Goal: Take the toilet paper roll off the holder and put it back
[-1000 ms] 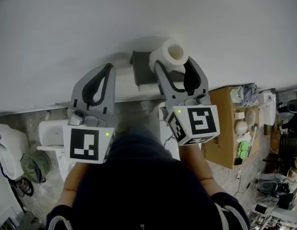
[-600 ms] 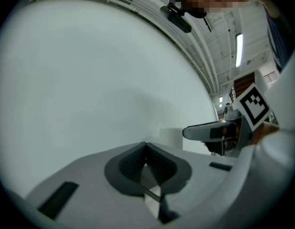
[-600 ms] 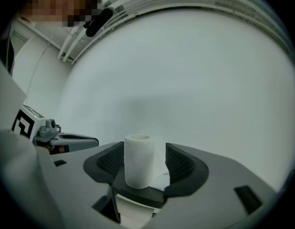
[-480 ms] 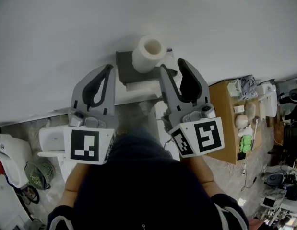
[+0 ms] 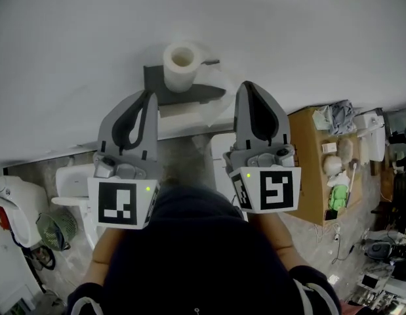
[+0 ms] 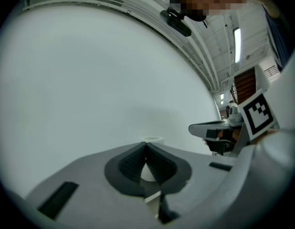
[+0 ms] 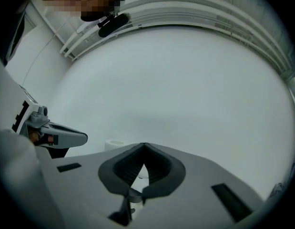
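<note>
Left tongs (image 5: 149, 94) together | right tongs (image 5: 246, 86) just closed, empty | roll (image 5: 181, 64) on holder (image 5: 189, 94), ahead between them

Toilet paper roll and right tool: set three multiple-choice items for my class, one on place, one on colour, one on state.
1. Where is the toilet paper roll?
A. On the floor.
B. On the dark holder at the wall.
C. On a chair.

2. What colour is the roll?
A. Blue.
B. Green.
C. White.

3. How do the jaws of the right tool stand?
A. Shut, with nothing between them.
B. Wide apart.
C. Shut on the roll.

Answers:
1 B: the head view shows it standing on the holder, apart from the right tool.
2 C: it is plainly white in the head view.
3 A: in the right gripper view the jaws, which have just been closing, meet with nothing between them.
</note>
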`<state>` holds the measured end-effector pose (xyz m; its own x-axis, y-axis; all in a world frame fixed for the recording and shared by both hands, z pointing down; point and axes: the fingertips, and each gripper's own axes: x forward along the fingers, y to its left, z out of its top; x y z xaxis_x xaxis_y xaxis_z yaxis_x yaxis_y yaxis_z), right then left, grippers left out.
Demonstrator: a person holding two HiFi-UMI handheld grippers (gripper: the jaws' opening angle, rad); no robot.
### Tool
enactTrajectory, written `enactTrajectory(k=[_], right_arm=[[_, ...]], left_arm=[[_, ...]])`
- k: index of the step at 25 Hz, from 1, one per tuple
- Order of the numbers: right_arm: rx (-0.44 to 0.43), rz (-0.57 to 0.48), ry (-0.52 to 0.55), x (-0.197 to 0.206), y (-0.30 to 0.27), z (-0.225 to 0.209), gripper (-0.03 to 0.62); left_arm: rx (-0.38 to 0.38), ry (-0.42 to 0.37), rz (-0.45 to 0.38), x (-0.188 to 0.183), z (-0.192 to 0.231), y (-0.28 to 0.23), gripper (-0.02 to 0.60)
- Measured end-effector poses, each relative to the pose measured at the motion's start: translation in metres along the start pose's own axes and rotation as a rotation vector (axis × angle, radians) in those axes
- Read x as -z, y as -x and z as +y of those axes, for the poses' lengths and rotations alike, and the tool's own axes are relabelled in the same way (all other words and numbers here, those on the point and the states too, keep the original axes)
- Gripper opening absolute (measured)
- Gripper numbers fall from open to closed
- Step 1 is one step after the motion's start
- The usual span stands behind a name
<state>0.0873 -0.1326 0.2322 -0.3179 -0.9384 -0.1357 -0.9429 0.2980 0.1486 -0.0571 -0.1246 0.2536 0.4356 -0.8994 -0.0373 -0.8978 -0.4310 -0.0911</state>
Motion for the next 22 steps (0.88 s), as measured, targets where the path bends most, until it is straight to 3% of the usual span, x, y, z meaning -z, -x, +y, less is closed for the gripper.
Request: enactTrajectory(k=[7, 10, 22], right_arm=[[-0.047, -0.011, -0.030, 0.004, 0.017, -0.004, 0.015], [-0.064, -0.018, -0.042, 0.009, 0.026, -0.005, 0.015], [-0.088, -0.031, -0.049, 0.008, 0.040, -0.011, 0.015]], left_arm=[[-0.071, -0.058, -0.060, -0.012, -0.008, 0.020, 0.002], [-0.106, -0.058, -0.023, -0.004, -0.009, 0.029, 0.002], [-0.139, -0.078, -0.030, -0.010, -0.017, 0.038, 0.002]])
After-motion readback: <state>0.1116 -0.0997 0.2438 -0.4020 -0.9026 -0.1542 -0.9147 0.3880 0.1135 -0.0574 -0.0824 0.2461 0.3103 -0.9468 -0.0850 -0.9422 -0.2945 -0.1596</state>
